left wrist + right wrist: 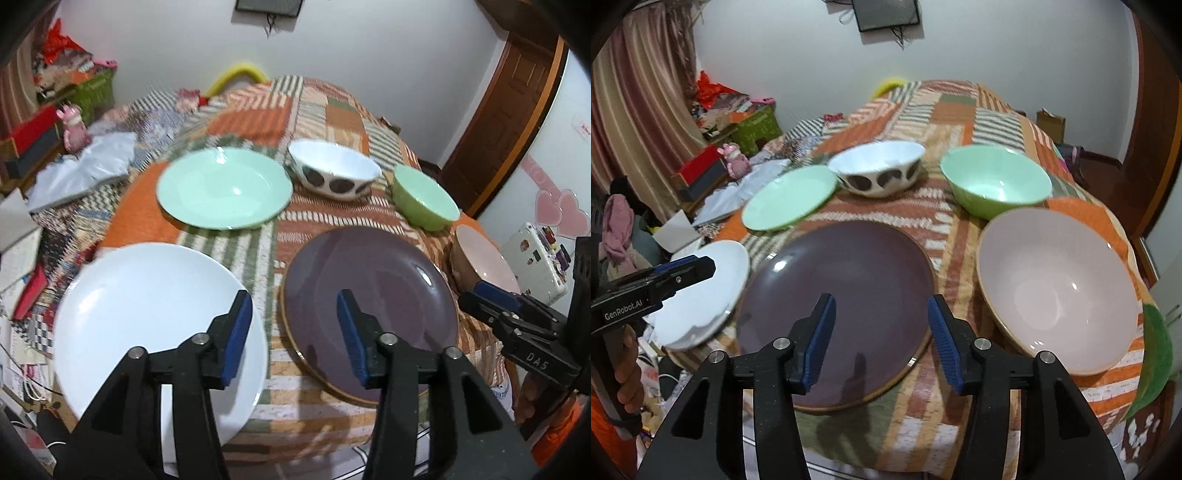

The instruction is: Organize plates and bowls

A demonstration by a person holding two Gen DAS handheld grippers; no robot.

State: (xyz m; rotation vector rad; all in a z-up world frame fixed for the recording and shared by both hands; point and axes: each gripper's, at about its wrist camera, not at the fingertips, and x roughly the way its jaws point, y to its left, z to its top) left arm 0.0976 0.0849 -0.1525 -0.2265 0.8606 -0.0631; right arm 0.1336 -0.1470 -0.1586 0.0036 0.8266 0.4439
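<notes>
Plates and bowls lie on a patchwork cloth. A white plate [147, 314] is near left, a purple plate [369, 295] near middle, a mint plate [221, 188] behind. A white bowl with dark spots [332, 173], a green bowl [424, 199] and a pink bowl [484, 262] stand to the right. My left gripper [293, 328] is open and empty, above the gap between the white and purple plates. My right gripper [882, 332] is open and empty over the purple plate [834, 295], with the pink bowl [1056, 291] to its right.
The cloth-covered table [960, 110] stretches far back. Boxes, a pink toy [74, 127] and a white bag [85, 166] crowd the left side. A wooden door [509, 110] is at the right. The table's near edge [923, 454] lies just below the grippers.
</notes>
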